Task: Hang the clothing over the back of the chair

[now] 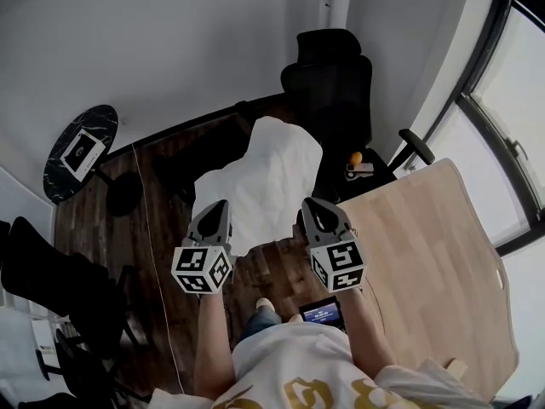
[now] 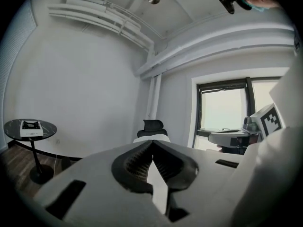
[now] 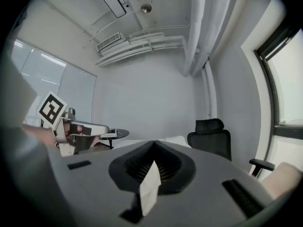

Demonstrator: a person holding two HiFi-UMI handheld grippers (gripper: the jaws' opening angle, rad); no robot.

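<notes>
The dark wood plank floor (image 1: 153,228) fills most of my head view, with a light wooden table (image 1: 426,245) at the right by the window. Ahead stands the black high-backed office chair (image 1: 328,83), near the wall.

The white cloth garment (image 1: 260,177) is spread out between me and that chair. Its near edge is at the two tongs and its far end reaches toward the chair's seat. I cannot tell whether it rests on anything there.

Off to the left I see a round black marble-topped side table (image 1: 102,118) carrying a flat white box (image 1: 83,152).

The left tongs (image 1: 215,207) are pressed together, and their own view shows a sliver of white fabric pinched between them. The right tongs (image 1: 311,203) are closed the same way on the garment's other corner. Both point roughly level toward the chair and sit side by side, a little apart.
</notes>
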